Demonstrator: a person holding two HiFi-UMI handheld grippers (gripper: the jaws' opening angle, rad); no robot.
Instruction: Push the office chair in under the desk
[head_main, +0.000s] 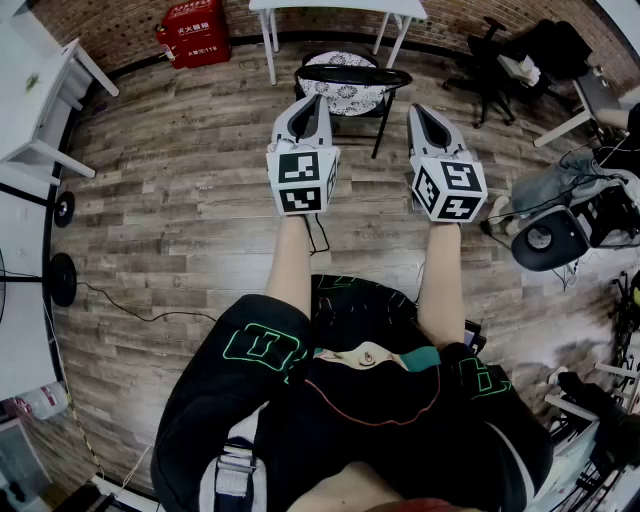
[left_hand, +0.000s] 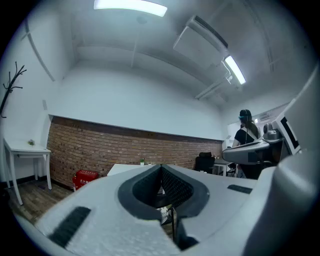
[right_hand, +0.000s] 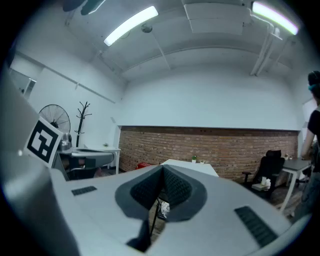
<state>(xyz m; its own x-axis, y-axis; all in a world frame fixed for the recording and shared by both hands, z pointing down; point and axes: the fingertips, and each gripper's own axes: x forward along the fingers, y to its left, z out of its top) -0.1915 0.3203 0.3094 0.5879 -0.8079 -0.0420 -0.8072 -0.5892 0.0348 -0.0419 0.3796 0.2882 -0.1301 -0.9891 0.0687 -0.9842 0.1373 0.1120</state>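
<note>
Left gripper (head_main: 309, 102): jaws fully together, nothing between them. In its own view (left_hand: 161, 168) the ribbed pads meet at the tip. Right gripper (head_main: 424, 110): same, jaws closed and empty, pads together (right_hand: 162, 169). Both are held level and side by side in front of the person, marker cubes facing the head camera, bare forearms behind them.

Straight ahead of the tips: office chair (head_main: 350, 88), black frame, patterned seat, back rail toward the person. In the head view the left tip overlaps the back rail and the right tip sits just right of it. In the gripper views only a sliver of the chair shows below the closed jaws (left_hand: 169, 216) (right_hand: 161, 209). Can't tell whether either tip touches it.

The chair stands in front of the white desk (head_main: 340, 8), at the brick wall. The seat is mostly out on the wood floor (head_main: 180, 200), not under the top. The desk top also shows just above the jaws in both gripper views (left_hand: 125, 169) (right_hand: 192, 167).

Surroundings:
- Red box (head_main: 195, 32) against the wall, left of the desk.
- Second black chair (head_main: 495, 60) off to the right.
- Another white table (head_main: 40, 90) at the left edge.
- Cable (head_main: 140, 315) on the floor at left.
- Another person (left_hand: 246, 135) stands at the right of the left gripper view.
- Fan (right_hand: 54, 120) and coat stand (right_hand: 82, 120) at the left of the right gripper view.
</note>
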